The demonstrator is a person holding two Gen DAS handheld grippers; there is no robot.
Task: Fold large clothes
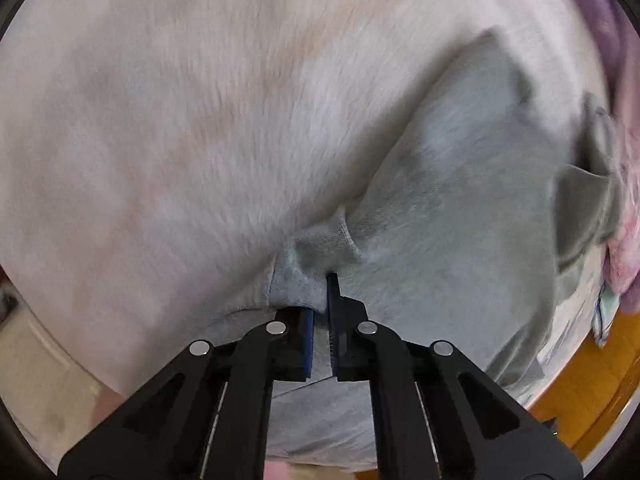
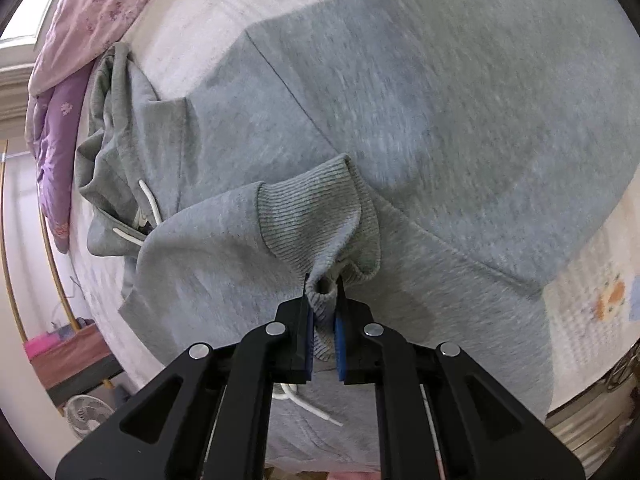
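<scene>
Your right hand-held gripper [image 2: 323, 312] pinches only the ribbed cuff [image 2: 320, 216] of the one grey fleece hoodie [image 2: 460, 100] spread on the white bed [image 2: 192, 12]; a tug could slip it. Your left hand-held gripper [image 1: 320, 312], nearly closed, nips fabric at 12 o'clock. Two white drawstrings [image 2: 150, 200] could snag.

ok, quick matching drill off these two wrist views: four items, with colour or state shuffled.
1 ribbed cuff
2 drawstring
3 quilt
4 fan

a purple and pink, bunched at bed edge
b white, on the floor
c white cord near the hood
d grey, pinched by right gripper

Pairs: 1-d, 2-c, 3-a, 4-b
</scene>
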